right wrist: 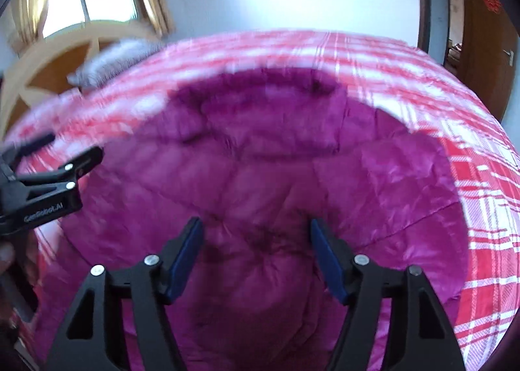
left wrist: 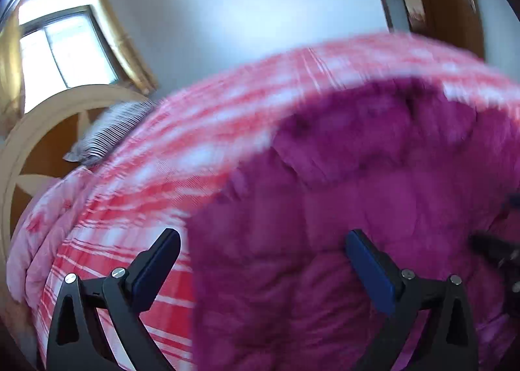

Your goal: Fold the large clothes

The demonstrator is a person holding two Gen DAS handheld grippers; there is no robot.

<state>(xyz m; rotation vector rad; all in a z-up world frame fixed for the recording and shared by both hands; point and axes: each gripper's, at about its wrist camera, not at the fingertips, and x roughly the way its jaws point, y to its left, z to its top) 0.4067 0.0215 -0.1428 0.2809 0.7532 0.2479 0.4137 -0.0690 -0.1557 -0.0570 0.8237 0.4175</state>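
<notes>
While both cameras are blurred, the main shapes read clearly enough.

Coat: a magenta quilted coat (right wrist: 260, 182) lies spread on the bed, filling the middle of the right view and the right half of the left view (left wrist: 357, 192). Its far edge shows a darker, furry-looking band; blur hides what it is.

Bedspread: a red-and-white plaid bedspread (right wrist: 481, 176) lies under the coat and shows around its far and right sides; in the left view it runs along the coat's left side (left wrist: 146, 159).

Left gripper: the left gripper (left wrist: 263, 241) hangs above the coat's left edge, one finger over plaid, the other over magenta. Its jaws are spread wide with nothing between them. The right camera sees it from the side at the left margin (right wrist: 65, 159), over the coat's left edge.

Right gripper: the right gripper (right wrist: 256, 228) is over the near middle of the coat, jaws parted and holding nothing. Whether its blue pads (right wrist: 328, 260) touch the fabric cannot be told.

Pillow: a striped pillow (left wrist: 110, 130) lies at the head of the bed, well apart from the coat.

Headboard: a pale wooden headboard (left wrist: 48, 111) curves behind the pillow.

Window: a bright window (left wrist: 61, 46) with yellow curtains sits beyond the headboard.

Door: a brown door (right wrist: 481, 46) is at the far right.
</notes>
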